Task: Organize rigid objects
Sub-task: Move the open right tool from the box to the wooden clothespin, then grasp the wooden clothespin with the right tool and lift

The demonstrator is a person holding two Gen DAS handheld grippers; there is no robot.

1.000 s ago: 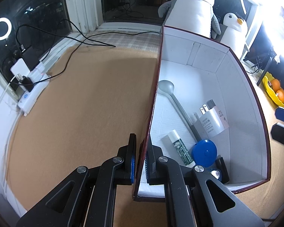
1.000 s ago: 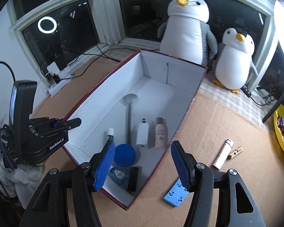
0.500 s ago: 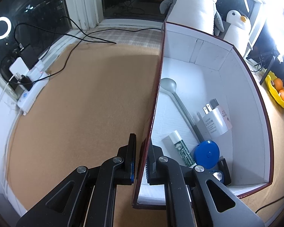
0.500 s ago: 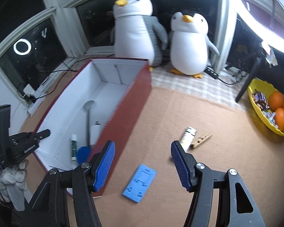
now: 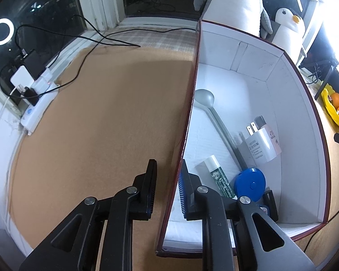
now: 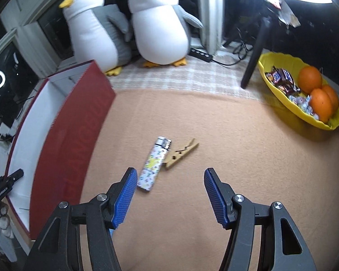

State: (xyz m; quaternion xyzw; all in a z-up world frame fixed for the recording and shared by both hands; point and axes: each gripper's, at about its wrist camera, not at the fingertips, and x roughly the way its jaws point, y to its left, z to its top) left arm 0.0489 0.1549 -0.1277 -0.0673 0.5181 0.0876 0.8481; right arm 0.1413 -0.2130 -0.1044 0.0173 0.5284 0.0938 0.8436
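Left gripper (image 5: 167, 189) letting go of the box (image 5: 305, 122) wall; right gripper (image 6: 169, 194) hanging open over the loose items.

The red box with a white inside is sitting on the tan table (image 5: 101, 117), holding a spoon (image 5: 214, 115), a charger (image 5: 262, 144), a blue disc (image 5: 249, 184) and a small tube (image 5: 219, 179). The left jaws are straddling its wall and opening, pads clear of it. The right gripper is hovering, gripping nothing, near a lighter (image 6: 154, 162) and a clothespin (image 6: 180, 152) lying touching beside the box.
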